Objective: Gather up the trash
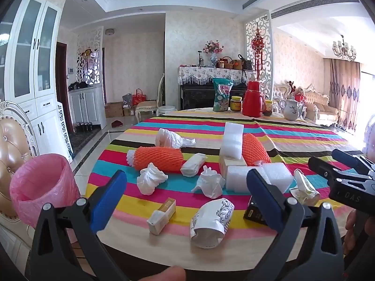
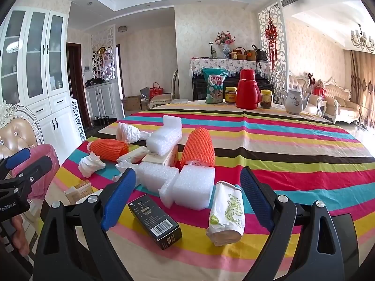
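Both grippers hovering at near table edge, jaws spread wide, nothing held. Left gripper (image 1: 185, 194) aimed over small yellow-and-white cardboard box (image 1: 161, 215) and white printed paper bag with black scrollwork (image 1: 212, 222); both lying just ahead and below, between the blue pads, untouched. Bag's long axis running roughly away from gripper, open mouth toward near edge. Right gripper (image 2: 188, 200) aimed over black rectangular carton with barcode (image 2: 155, 222) and white paper bag with green leaf print (image 2: 226, 213); carton's long axis diagonal across the jaw gap, bag's roughly in line with fingers. More trash farther on the striped multicolour tablecloth (image 2: 293, 140): crumpled white tissues (image 1: 151, 180), orange foam fruit nets (image 1: 157, 159), white foam blocks (image 2: 194, 187). Pink-lined waste bin (image 1: 39, 187) off table to the left, beside left gripper, well apart from right. Judgement: left hand nearer bin and nearer small box; likely first pick there, grip across box's short side.
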The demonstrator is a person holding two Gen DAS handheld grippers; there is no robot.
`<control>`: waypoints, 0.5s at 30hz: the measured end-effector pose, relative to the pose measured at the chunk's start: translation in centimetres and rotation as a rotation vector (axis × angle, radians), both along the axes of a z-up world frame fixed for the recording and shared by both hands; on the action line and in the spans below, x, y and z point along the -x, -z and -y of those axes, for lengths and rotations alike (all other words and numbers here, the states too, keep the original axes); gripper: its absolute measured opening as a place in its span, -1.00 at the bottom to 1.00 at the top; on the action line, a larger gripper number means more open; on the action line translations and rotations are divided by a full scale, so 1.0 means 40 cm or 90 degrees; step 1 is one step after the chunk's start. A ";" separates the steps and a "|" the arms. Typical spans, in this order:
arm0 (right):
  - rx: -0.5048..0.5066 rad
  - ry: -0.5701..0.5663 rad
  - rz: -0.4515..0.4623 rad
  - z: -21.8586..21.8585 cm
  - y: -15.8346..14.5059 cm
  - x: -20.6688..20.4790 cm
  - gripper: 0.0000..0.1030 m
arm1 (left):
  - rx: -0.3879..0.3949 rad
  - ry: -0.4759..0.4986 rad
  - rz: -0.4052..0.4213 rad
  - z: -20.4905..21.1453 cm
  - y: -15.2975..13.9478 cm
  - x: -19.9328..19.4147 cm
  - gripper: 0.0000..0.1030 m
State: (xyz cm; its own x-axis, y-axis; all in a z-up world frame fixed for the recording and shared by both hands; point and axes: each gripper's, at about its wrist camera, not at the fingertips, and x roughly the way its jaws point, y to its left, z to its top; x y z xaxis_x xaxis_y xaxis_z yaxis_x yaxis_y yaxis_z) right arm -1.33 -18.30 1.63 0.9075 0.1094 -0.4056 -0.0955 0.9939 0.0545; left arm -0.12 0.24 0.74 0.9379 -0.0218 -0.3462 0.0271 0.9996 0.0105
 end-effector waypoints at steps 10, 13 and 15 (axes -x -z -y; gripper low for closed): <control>0.001 0.000 -0.002 0.001 -0.004 0.001 0.65 | -0.001 0.001 0.000 0.001 -0.003 0.001 0.92; 0.001 -0.001 -0.003 0.002 -0.001 0.000 0.65 | 0.001 0.001 0.000 0.000 -0.004 0.001 0.92; 0.001 -0.001 -0.002 0.003 0.002 -0.001 0.65 | 0.001 0.000 0.001 0.000 -0.005 0.001 0.92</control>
